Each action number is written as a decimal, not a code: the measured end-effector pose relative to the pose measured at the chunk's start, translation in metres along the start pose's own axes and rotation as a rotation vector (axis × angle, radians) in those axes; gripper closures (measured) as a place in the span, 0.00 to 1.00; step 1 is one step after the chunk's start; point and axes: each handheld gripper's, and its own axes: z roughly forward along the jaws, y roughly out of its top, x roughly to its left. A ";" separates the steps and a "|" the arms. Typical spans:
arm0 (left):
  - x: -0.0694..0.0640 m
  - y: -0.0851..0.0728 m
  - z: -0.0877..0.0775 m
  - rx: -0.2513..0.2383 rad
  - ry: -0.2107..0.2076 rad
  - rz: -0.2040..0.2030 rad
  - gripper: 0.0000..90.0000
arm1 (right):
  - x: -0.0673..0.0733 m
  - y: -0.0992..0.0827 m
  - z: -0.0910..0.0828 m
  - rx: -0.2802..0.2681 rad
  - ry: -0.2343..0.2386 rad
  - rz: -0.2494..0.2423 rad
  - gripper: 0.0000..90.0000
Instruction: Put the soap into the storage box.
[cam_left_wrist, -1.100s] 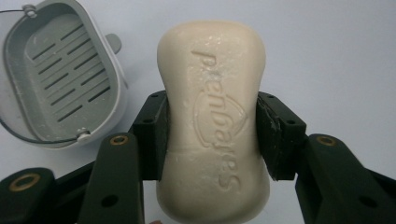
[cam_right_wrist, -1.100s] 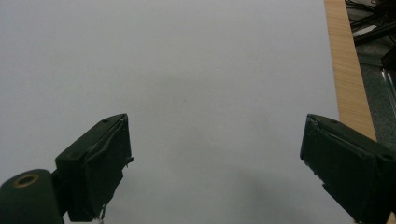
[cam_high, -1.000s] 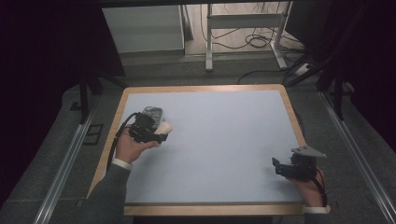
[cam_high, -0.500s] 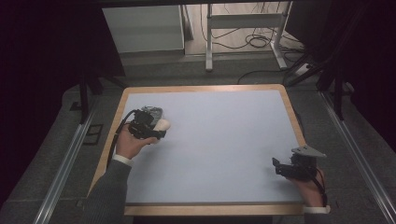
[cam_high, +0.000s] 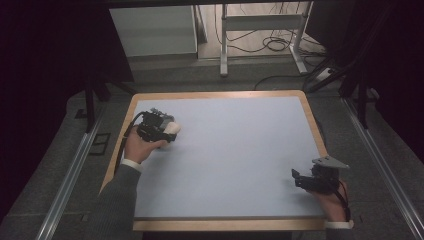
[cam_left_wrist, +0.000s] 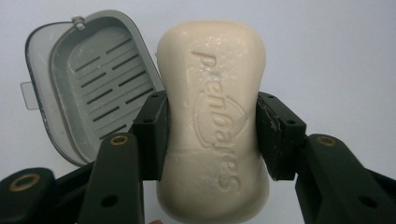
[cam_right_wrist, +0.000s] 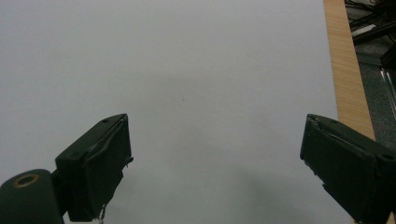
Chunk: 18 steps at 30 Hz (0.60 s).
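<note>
Pale blue-grey tabletop (cam_high: 235, 155) with a light wooden rim, dark room around it, cables on the floor beyond the far edge. My left gripper (cam_high: 167, 131) sits over the far-left part of the table; in the left gripper view its jaws are clamped on the sides of a cream, rounded bar of soap (cam_left_wrist: 213, 116) with embossed lettering on its face, pads pressing at about mid-length, bar sticking out past the fingertips. In the high view the soap (cam_high: 172, 129) shows as a pale blob at the gripper's tip. Under and beside it in the left gripper view lies an open grey plastic soap-dish shell (cam_left_wrist: 86, 88) with a slotted floor and a translucent rim, flat on the table, partly hidden behind the left pad and the bar. My right gripper (cam_high: 300, 179) is at the near-right corner, close to the wooden edge, well apart from the soap; jaws spread wide, nothing between them, only bare tabletop ahead in the right gripper view (cam_right_wrist: 215, 154).
</note>
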 end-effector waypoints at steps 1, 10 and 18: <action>0.002 0.002 0.001 0.000 0.006 -0.005 0.55 | 0.000 0.000 0.000 0.001 -0.001 0.002 0.09; 0.013 0.011 0.008 0.005 0.019 -0.039 0.55 | -0.001 0.000 0.000 0.004 -0.002 0.002 0.09; 0.026 0.016 0.017 0.026 0.031 -0.082 0.55 | -0.001 -0.001 0.001 0.006 -0.002 0.002 0.09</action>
